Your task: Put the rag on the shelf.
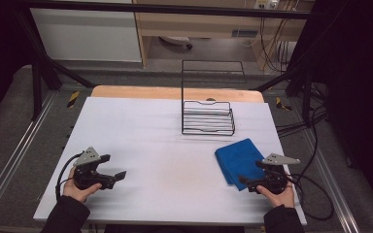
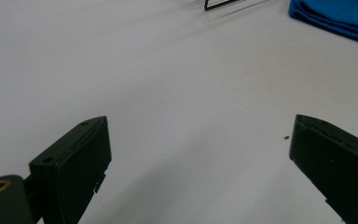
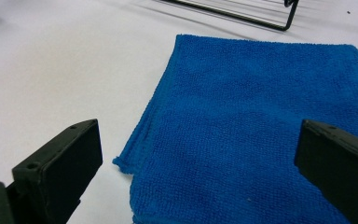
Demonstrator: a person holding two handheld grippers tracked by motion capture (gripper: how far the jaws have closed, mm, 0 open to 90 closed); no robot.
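The folded blue cloth (image 1: 240, 160) lies flat on the white counter (image 1: 165, 145), near its right front corner, just in front of the black wire rack (image 1: 208, 118) and apart from it. The right tool (image 1: 252, 174) hovers at the cloth's near edge, jaws spread wide with nothing between them; in the right gripper view the cloth (image 3: 261, 135) sits directly ahead, its stacked left edge and loose near corner plainly exposed. The left tool (image 1: 114, 170) is well to the left of the cloth over bare counter, jaws likewise wide apart and empty; in the left gripper view the cloth (image 2: 335, 16) appears far off at the upper right.

Judgement: the step in hand is the approach to a first grip on the cloth by the right tool.

Recommendations:
- Aim for the near left corner of the cloth, where the layers are visibly stacked, so that all folds are taken together.
- Bring one jaw down to the counter beside the cloth's edge and slide it under before closing; pinching from above risks lifting the top layer alone.
- Keep clear of the rack beyond the cloth.
- Bring the left tool toward the cloth's left edge if a second grip is wanted.
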